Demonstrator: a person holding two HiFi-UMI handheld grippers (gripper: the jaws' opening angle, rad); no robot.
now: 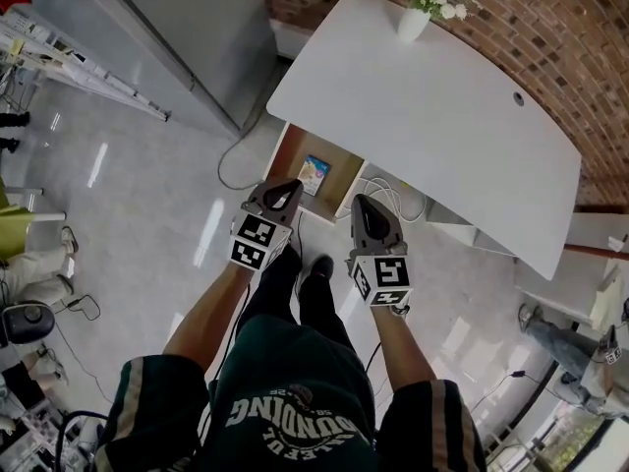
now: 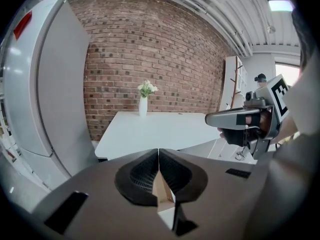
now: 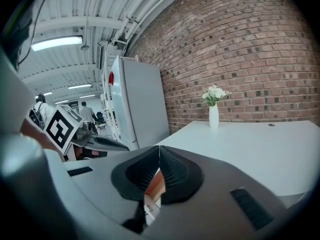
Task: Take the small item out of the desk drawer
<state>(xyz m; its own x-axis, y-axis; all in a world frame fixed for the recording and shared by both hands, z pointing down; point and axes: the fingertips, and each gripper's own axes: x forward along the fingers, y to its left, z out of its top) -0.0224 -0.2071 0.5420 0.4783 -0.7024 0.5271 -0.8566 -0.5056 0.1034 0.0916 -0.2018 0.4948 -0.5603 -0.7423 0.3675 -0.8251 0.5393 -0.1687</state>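
Small item: lying in the open drawer at the middle of the head view, just to the upper right of the left fingers and to the upper left of the right ones, touching neither.
Left gripper: hovering over the drawer's lower edge, its fingers pressing tip to tip with nothing between them.
Right gripper: hanging just right of the drawer, its fingers likewise meeting and carrying nothing.
Around: a white cable is coiling on the floor right of the drawer, and a grey cable is looping at its left; the person's dark shoes are standing just below.
Way in: the drawer is showing its inside from above (wooden walls framing the item).
Desk: white, spreading across the upper right and carrying a vase of flowers near the top edge.
Room: pale glossy floor, a brick wall running along the upper right, and a grey cabinet filling the upper left.
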